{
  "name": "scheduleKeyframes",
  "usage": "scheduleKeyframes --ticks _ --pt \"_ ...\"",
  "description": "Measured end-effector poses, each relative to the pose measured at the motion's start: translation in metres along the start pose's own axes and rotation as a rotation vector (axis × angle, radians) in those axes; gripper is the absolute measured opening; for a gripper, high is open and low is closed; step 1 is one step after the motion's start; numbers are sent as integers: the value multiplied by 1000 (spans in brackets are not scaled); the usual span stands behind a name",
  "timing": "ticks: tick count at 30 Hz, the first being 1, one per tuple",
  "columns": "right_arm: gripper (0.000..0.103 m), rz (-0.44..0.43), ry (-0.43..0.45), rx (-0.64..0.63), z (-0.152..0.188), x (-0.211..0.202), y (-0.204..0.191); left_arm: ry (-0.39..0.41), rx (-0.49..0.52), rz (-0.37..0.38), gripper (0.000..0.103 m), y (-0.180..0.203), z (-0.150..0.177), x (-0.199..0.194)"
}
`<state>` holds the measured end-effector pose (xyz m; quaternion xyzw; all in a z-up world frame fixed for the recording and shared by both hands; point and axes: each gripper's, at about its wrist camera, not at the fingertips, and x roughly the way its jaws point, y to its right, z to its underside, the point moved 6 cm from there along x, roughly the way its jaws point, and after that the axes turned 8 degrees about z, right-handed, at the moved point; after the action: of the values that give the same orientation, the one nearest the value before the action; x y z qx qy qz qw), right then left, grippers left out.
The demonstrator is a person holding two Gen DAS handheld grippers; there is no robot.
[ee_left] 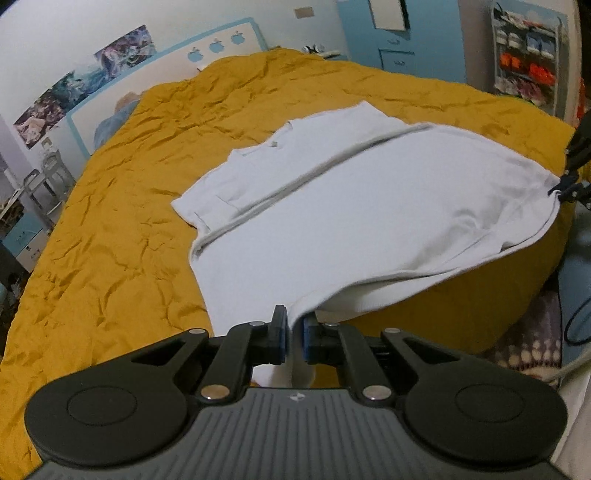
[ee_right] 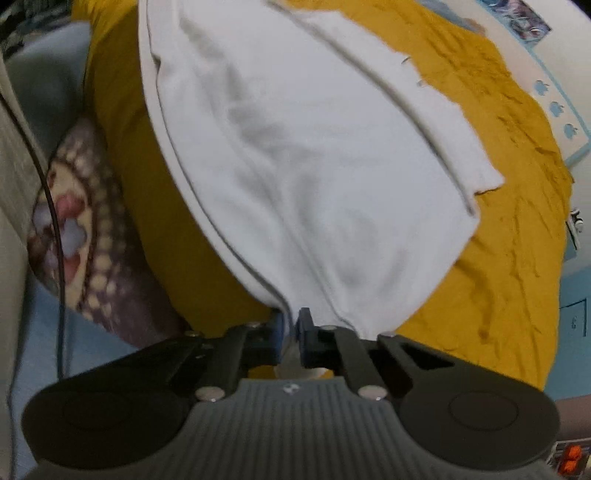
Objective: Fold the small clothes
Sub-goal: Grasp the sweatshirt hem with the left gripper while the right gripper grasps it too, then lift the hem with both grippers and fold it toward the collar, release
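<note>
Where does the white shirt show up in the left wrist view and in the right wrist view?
Left wrist: the white shirt fills the centre and right, its near edge pinched in the left gripper.
Right wrist: the shirt runs from top centre down to the right gripper, which clamps its edge.
Shared landmark: the mustard bedspread beneath it.

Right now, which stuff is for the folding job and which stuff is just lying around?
For the job:
- white shirt
- left gripper, pinching the shirt's near corner
- right gripper, pinching another corner
- yellow bedcover, the folding surface

Just lying about:
- patterned cushion beside the bed
- shoe rack
- posters on the wall
- blue cabinet
</note>
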<state>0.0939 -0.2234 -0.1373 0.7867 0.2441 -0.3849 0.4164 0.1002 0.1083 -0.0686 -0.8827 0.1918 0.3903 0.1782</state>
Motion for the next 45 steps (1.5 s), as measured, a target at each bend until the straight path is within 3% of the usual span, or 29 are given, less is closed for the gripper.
scheduleKeyframes --ticks 6,11,17,24,33,45 --pt "0 161 116 55 -28 -44 40 49 -14 -46 8 -15 -21 -9" --pt "0 303 215 91 -68 -71 87 112 13 -111 7 -37 -63 -15" --pt "0 442 275 82 -118 -73 150 239 -3 -149 7 -78 -128 -15" --pt "0 514 347 118 -171 -55 224 269 -13 -206 7 -128 -193 21" --pt "0 477 335 178 -228 50 311 197 9 -255 7 -174 -242 121" --pt "0 353 204 194 -251 263 336 16 -33 -220 7 -208 -206 273"
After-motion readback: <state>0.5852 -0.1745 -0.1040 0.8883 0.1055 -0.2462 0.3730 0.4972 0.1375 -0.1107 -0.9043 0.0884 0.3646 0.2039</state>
